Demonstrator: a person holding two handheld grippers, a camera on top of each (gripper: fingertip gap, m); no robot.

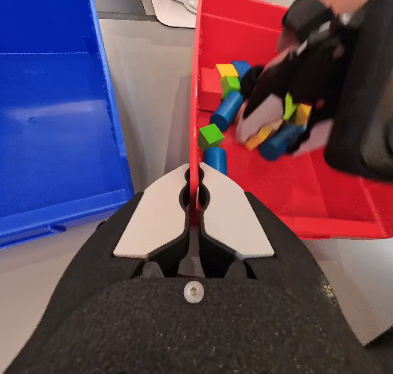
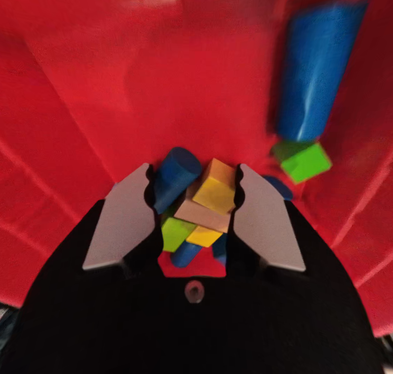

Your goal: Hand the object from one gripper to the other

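Right claw (image 2: 194, 190) wide, straddling our block pile (image 2: 200, 212) in the red bin (image 2: 85, 76), nothing gripped | left claw (image 1: 194, 195) pinched on the bin wall (image 1: 194, 142) | risk: closing grabs several blocks or squirts the cylinder (image 2: 176, 178) out | only left view shows the blue bin (image 1: 53, 108); right view alone shows what sits between our fingers.

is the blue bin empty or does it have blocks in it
Empty as far as shown: the blue bin has a bare floor, while the blocks all lie in the red bin.
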